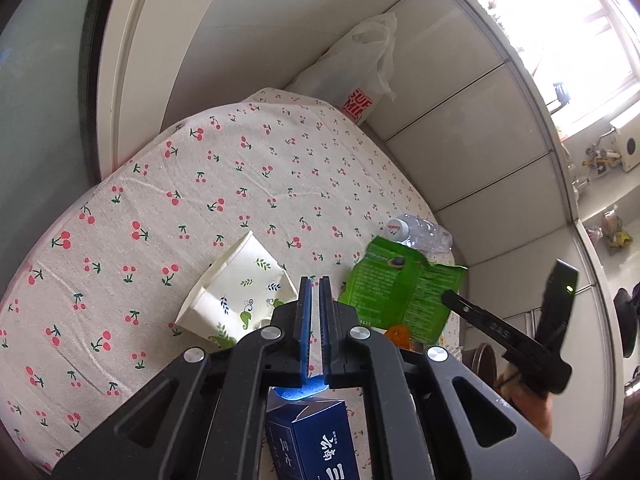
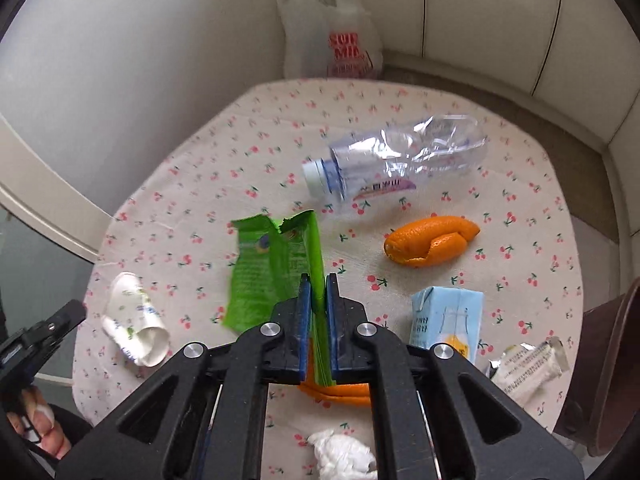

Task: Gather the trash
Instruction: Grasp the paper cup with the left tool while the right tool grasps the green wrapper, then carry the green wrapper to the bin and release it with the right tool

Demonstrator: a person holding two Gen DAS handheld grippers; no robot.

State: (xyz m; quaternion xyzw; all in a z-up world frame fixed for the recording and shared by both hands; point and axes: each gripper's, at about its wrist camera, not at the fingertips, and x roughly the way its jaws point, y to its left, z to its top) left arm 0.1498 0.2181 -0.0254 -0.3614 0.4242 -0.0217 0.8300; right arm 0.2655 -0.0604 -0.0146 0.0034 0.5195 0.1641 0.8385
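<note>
Right claw (image 2: 315,298) clamps the green wrapper (image 2: 276,268), pads pinching its edge near the tabletop's (image 2: 240,152) middle. Left claw (image 1: 314,304) sits closed on nothing. An orange peel (image 2: 336,392) hides half under the right claw; a tissue (image 2: 340,456) is cut off at the near edge. Far-left tabletop lies open.

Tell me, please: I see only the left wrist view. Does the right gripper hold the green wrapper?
Observer: Yes. The right gripper is shut on the green wrapper, pinching its edge between the pads.
Operator: What lies behind the wrapper? It blocks my view.
Observer: An orange peel, apart from the crushed bottle.
Operator: Anything else to the right?
Observer: A light blue carton stands upright, and a white wrapper lies beside it.
Operator: And near the front edge?
Observer: A crumpled tissue.
</note>
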